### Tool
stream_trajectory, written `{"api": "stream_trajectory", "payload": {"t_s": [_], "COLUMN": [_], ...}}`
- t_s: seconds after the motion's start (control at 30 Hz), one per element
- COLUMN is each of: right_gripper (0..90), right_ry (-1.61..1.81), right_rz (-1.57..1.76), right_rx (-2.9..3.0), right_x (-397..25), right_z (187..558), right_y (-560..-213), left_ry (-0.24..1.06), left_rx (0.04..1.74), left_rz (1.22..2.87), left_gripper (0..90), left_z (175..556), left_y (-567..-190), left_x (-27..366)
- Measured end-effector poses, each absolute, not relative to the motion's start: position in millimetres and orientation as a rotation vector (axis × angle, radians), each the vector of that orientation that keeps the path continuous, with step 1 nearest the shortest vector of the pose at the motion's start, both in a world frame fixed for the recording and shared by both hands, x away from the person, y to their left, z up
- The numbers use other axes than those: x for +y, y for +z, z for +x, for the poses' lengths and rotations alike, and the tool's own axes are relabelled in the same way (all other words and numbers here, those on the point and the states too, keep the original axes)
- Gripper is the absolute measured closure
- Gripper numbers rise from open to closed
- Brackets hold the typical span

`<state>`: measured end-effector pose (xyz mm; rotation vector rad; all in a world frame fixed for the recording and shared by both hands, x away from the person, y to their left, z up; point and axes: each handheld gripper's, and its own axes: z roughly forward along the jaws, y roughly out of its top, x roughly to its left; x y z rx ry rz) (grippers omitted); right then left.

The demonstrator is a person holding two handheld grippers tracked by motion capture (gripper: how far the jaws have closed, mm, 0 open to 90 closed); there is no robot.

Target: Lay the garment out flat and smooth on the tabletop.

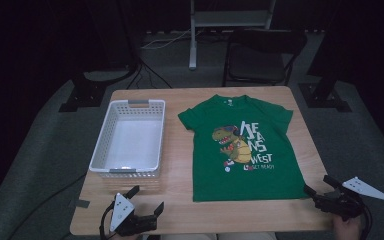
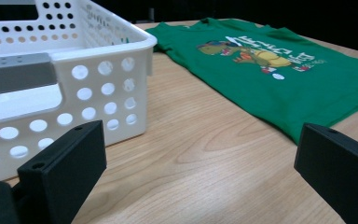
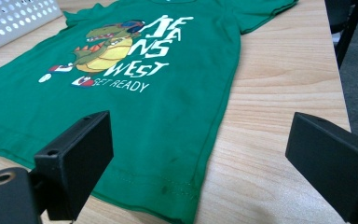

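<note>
Green T-shirt spread flat, print side up, on the right half of the wooden table, collar toward the far edge, hem toward the near edge; dinosaur print and white lettering across the chest. White perforated basket just left of it on the same table, bare wood between the two. Left gripper at the near left corner of the table, jaws spread wide, nothing between them, nothing touched. Right gripper at the near right corner, just off the shirt's lower right hem corner, jaws likewise wide apart and holding nothing; grey three-cornered plate on top of it, out past the table edge. From the left gripper view: basket's near wall close up with its round holes and grey handle strip, shirt farther off to the right, own gripper over plain wood. From the right gripper view: shirt's hem corner lying between the wide jaws of its gripper, stitching along the hem legible, words "SET READY" readable under the larger lettering, a sliver of basket at top left. From the high view alone: a dark chair beyond the far edge of the table and a grey floor around it.
</note>
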<state>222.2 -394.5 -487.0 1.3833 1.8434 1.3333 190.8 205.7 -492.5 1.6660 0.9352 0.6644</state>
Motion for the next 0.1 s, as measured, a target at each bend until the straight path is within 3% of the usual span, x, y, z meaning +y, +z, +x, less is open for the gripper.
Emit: {"api": "stream_trajectory", "payload": {"t_s": [0.1], "right_gripper": [6.7], "right_ry": [1.326], "right_rz": [1.371], "right_rx": [1.840], "right_x": [-393.3], "right_z": [221.3], "right_y": [-486.8], "left_ry": [0.662], "left_rx": [0.944], "left_rz": [1.659], "left_gripper": [3.0], "left_z": [191.4], "left_y": [-492.0], "left_x": [206.7]}}
